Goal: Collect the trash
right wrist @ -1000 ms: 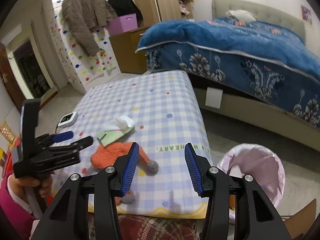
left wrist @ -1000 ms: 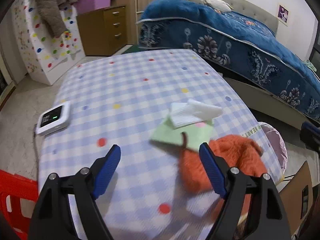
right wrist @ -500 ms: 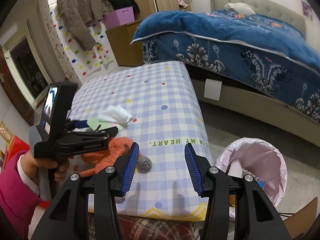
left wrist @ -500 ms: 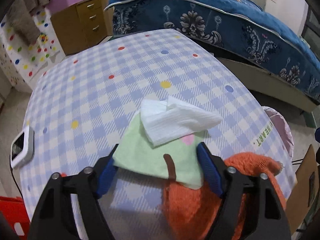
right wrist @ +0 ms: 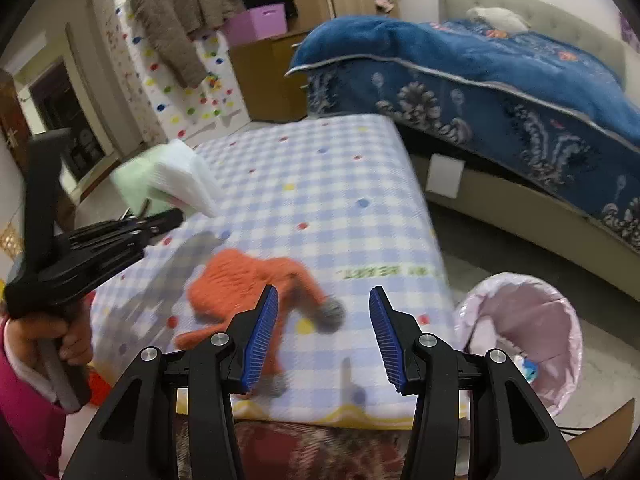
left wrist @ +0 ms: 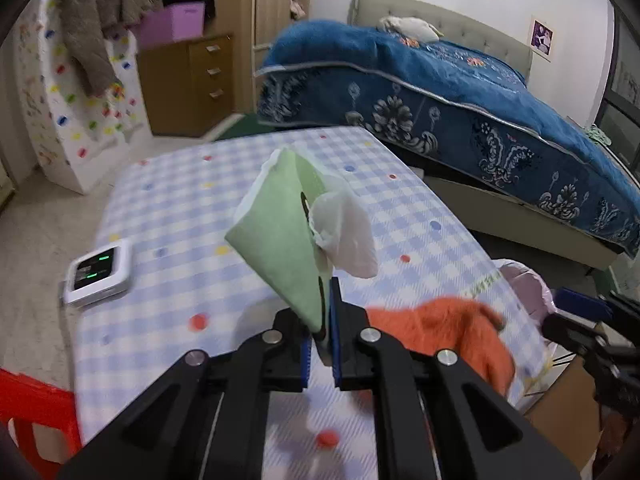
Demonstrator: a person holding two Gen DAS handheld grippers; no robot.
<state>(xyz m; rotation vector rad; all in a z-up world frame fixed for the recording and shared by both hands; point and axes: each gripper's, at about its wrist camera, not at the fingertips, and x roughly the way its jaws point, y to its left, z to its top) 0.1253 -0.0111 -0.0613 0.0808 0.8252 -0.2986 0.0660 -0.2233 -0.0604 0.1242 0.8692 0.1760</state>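
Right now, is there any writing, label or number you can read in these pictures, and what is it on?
No text reads clearly in either view.
Green print near the edge of the checked tablecloth: upside down and blurred, unreadable.
Screen of the white device: green marks, too small to read.
Wall picture above the bed: too small, no legible words.
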